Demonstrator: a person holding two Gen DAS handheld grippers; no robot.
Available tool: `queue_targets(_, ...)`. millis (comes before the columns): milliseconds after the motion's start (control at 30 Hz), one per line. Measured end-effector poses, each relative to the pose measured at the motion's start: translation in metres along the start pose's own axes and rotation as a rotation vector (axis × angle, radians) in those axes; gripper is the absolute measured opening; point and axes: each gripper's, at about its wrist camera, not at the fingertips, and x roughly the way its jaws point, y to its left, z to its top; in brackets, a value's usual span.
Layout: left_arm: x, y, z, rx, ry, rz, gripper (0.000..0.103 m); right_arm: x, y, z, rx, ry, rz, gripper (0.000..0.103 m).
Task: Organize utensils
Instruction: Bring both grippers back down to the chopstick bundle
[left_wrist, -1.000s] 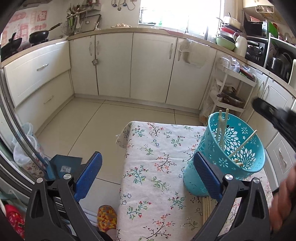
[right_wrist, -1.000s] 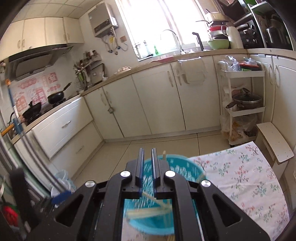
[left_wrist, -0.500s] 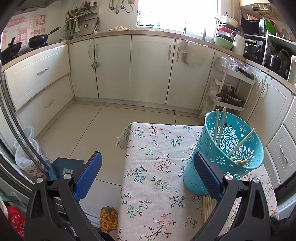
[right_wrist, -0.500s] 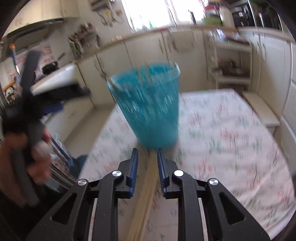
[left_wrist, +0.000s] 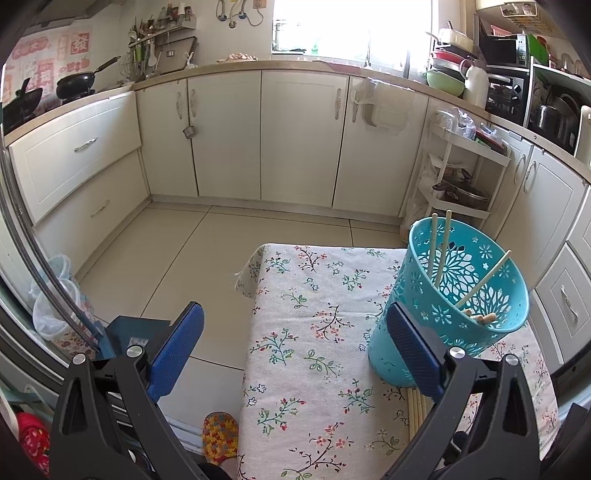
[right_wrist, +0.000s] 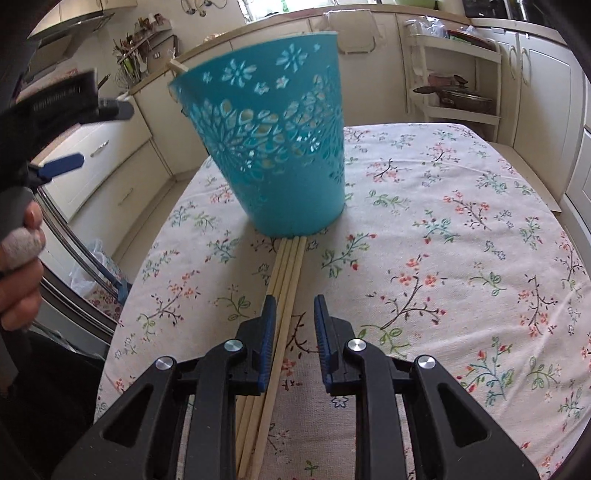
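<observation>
Tablecloth (left_wrist: 295, 332), basket (left_wrist: 454, 314), 3 chopsticks (left_wrist: 439, 254)

we are in a home kitchen: cream cabinets (left_wrist: 299, 136) under a long counter (left_wrist: 295, 68), pans (left_wrist: 79, 79) on the stove, stacked bowls (left_wrist: 445, 74), a microwave (left_wrist: 504, 48).

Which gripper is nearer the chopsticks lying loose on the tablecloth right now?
Right. The right gripper is low over the loose chopsticks, straddling some. The left gripper is wide open beside the blue basket.
</observation>
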Motion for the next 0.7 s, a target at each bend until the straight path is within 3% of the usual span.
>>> queue_targets(233, -0.001, -0.001, 0.0, 0.004, -0.001, -0.002, 0.095, 0.014, 0.005, -0.006, -0.027, 0.05, -0.029, 0.022)
queue_targets(700, 0.004, 0.004, -0.007, 0.046, 0.028, 0.016, 0.095, 0.018, 0.001, -0.001, -0.014, 0.058, -0.047, 0.022)
